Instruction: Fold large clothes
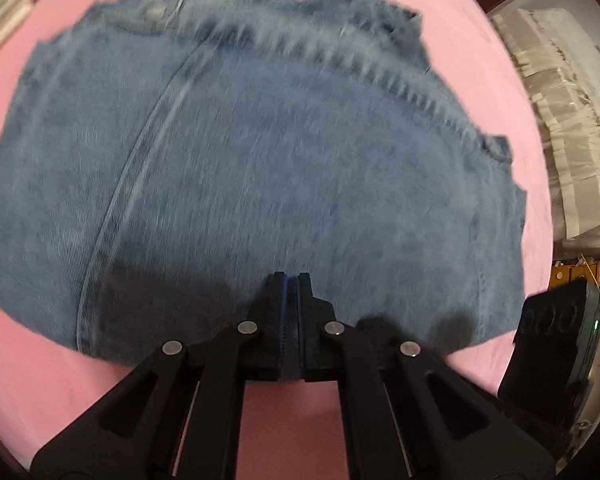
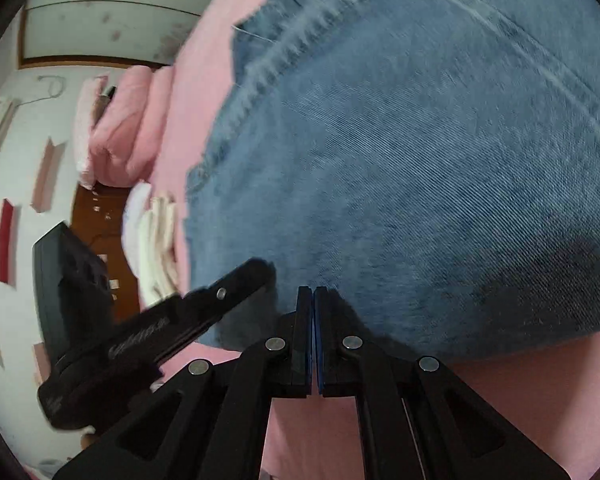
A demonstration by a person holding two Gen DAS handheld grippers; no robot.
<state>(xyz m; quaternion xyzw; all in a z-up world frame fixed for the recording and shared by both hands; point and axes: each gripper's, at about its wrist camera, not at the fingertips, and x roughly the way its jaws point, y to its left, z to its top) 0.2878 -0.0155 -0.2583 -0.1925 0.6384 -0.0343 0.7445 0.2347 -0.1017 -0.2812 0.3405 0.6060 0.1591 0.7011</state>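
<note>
The folded blue jeans (image 1: 260, 168) are lying on the pink sheet (image 1: 28, 360) just ahead of the left gripper (image 1: 291, 280) and right gripper (image 2: 313, 292), both hovering pinched closed and holding nothing.

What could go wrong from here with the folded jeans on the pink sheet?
1. Both grippers, left and right, are shut and empty at the near edge of the jeans; a push could rumple the fold.
2. The two grippers sit close together and could collide.
3. The pink sheet could bunch if dragged.
</note>
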